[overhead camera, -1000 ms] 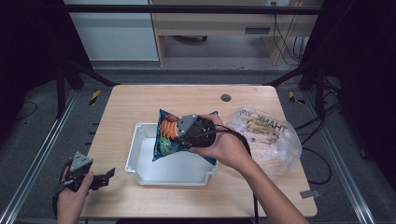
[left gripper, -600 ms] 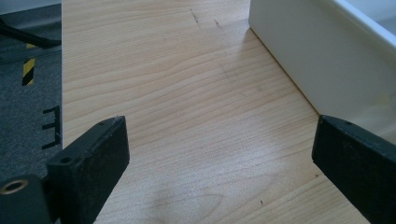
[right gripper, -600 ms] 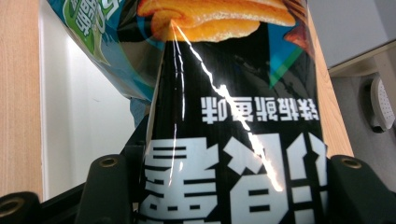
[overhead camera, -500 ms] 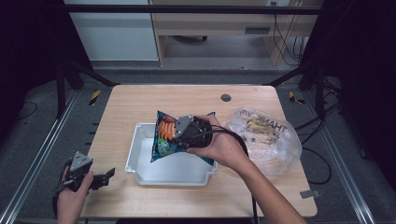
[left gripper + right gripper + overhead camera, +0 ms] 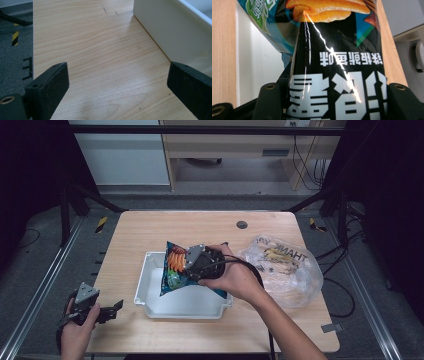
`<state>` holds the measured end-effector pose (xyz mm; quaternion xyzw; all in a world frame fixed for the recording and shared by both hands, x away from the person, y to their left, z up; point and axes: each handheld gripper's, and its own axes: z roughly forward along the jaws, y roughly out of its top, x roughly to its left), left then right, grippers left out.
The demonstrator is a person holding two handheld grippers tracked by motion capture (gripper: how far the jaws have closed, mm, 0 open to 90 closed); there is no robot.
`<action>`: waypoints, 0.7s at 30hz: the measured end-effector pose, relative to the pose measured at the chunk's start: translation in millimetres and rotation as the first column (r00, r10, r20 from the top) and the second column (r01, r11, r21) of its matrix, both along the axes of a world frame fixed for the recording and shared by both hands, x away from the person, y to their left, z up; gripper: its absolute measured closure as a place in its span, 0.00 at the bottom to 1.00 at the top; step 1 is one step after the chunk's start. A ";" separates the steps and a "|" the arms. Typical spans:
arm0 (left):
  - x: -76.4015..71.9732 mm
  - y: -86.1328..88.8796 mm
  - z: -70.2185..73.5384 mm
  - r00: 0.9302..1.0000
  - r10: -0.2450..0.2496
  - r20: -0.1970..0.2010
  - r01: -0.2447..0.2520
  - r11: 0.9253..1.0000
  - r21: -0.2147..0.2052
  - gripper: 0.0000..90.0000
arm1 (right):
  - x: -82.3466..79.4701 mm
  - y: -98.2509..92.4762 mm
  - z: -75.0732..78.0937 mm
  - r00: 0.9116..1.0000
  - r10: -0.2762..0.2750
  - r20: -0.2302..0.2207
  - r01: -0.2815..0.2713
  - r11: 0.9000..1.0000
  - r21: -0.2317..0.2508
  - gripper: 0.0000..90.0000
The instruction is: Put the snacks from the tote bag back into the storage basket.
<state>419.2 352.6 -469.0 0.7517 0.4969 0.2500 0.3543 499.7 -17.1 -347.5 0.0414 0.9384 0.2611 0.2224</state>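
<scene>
A dark blue and black chip bag (image 5: 173, 268) with orange chips printed on it hangs tilted over the white tray (image 5: 142, 289). My right gripper (image 5: 188, 265) is shut on the bag, with a hand wrapped around the gripper body. In the right gripper view the bag (image 5: 337, 50) sits pinched between the jaws of the right gripper (image 5: 332, 100), its print upside down, with the tray (image 5: 262, 62) below. My left gripper (image 5: 114, 311) is held at the table's front left corner, open and holding nothing. In the left gripper view the left gripper (image 5: 117, 85) faces bare wood beside the tray wall (image 5: 170, 32).
A crumpled clear plastic bag (image 5: 287, 267) with printed letters and items inside lies right of the tray. A small dark round disc (image 5: 242, 224) is set in the tabletop near the far edge. Metal rails run along both sides of the table.
The right gripper and the chip bag have shifted slightly left and down over the tray. The left gripper has stayed in place.
</scene>
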 end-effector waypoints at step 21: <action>0.1 -0.6 -0.2 1.000 0.003 0.001 -0.003 1.000 -0.007 0.04 | 5.5 4.4 -7.5 0.999 -0.004 -0.041 0.005 1.000 0.022 0.46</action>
